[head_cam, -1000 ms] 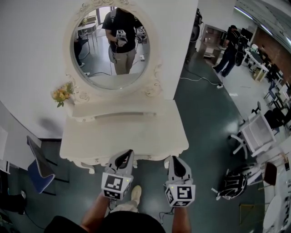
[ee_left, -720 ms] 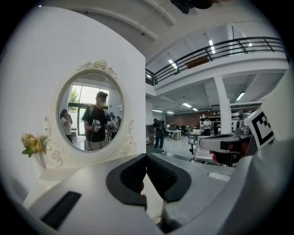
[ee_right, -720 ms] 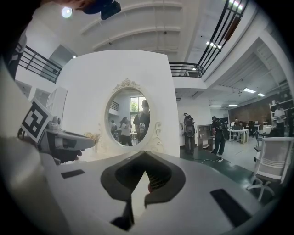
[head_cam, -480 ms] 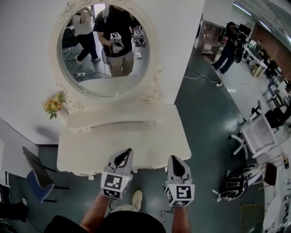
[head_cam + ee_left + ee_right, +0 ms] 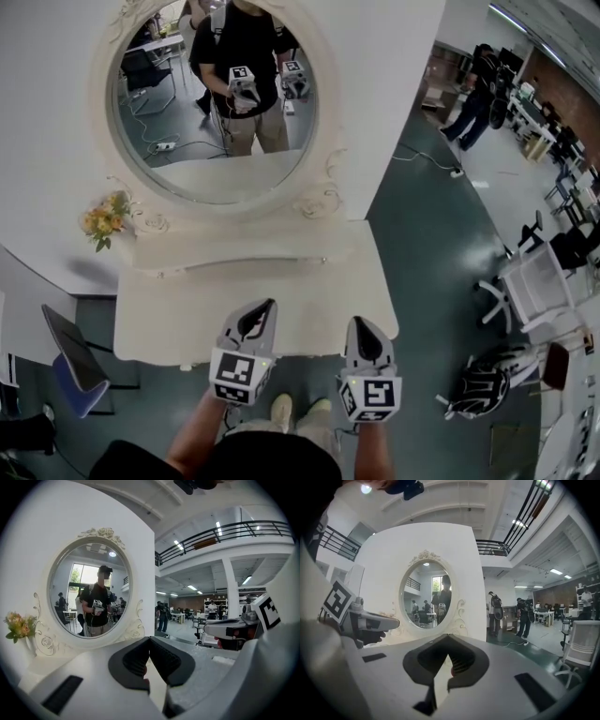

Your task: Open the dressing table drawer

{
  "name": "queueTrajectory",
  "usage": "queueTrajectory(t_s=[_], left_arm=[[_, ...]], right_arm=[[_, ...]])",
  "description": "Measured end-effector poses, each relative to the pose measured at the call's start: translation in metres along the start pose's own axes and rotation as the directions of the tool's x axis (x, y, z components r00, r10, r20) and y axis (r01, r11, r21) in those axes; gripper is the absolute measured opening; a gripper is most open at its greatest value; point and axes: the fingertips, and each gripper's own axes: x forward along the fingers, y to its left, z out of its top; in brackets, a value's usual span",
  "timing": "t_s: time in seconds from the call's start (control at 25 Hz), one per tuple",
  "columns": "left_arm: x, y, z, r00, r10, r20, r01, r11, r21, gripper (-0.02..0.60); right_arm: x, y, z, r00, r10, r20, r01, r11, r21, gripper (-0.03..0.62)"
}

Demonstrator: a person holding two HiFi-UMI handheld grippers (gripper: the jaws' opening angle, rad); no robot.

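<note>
I'm facing the cream-white dressing table [image 5: 173,314], which is standing upright and square to me, its oval mirror [image 5: 178,173] rising behind in a carved frame. A low raised tier is running along the back of the top. The dark slit there may be the drawer [image 5: 239,262], seemingly shut.

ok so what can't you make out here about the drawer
Drawer front and handle: head view, hidden under the dressing table top, behind the left gripper and right gripper.
Gripper views: each gripper's own body covers the table below the mirror.
</note>
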Motion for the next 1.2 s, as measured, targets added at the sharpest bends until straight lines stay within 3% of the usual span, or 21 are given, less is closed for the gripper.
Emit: queueTrajectory(t_s=[0.28,0.6,0.76,1.2], left_arm=[[0.037,0.012,-0.010,0.999,0.019,-0.036,-0.020,1.000,-0.016,0.003],[0.087,0.030,-0.031,0.991,0.090,-0.096,-0.096,0.994,-0.060,0.003],[0.111,0.035,-0.054,0.982,0.107,-0.155,-0.123,0.988,-0.095,0.003],[0.156,0.062,-0.113,0.960,0.166,-0.226,-0.199,0.971,-0.131,0.003]], right_arm=[[0.039,-0.020,-0.013,0.999,0.015,-0.038,-0.015,1.000,0.014,-0.002],[0.098,-0.038,-0.046,0.988,0.105,-0.110,-0.103,0.994,0.020,-0.002],[0.132,-0.047,-0.073,0.980,0.136,-0.146,-0.130,0.990,0.051,-0.002],[0.199,-0.063,-0.145,0.952,0.199,-0.234,-0.186,0.979,0.078,-0.002]])
